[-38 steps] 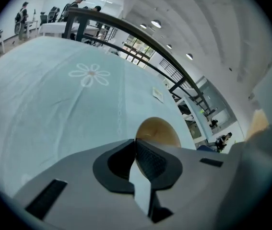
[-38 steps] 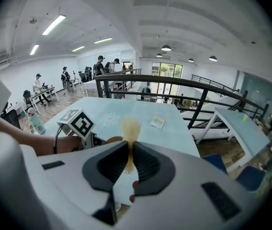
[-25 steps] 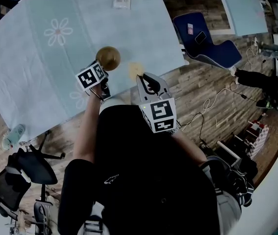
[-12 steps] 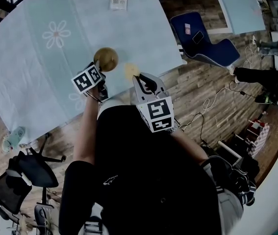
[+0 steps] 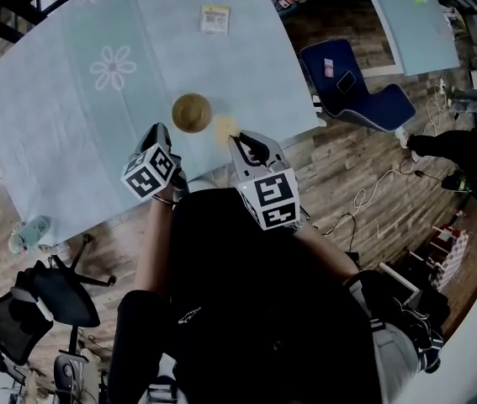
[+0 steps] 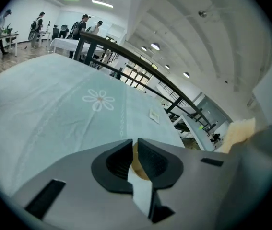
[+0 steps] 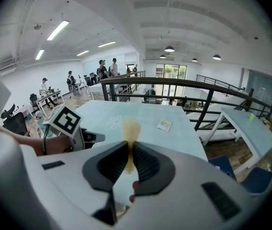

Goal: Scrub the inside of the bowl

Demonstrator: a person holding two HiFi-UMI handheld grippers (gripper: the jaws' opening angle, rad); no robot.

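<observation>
Grey jaws of the left gripper (image 5: 159, 133) are pressed together with nothing caught between them. Just to its right, a small round golden-brown bowl (image 5: 192, 112) is set upright on the pale blue table (image 5: 70, 124). Beside the bowl, a yellow sponge (image 5: 225, 127) is pinched by the right gripper (image 5: 238, 140). Half a second ago the bowl was touched by the left gripper; now it is left free.
</observation>
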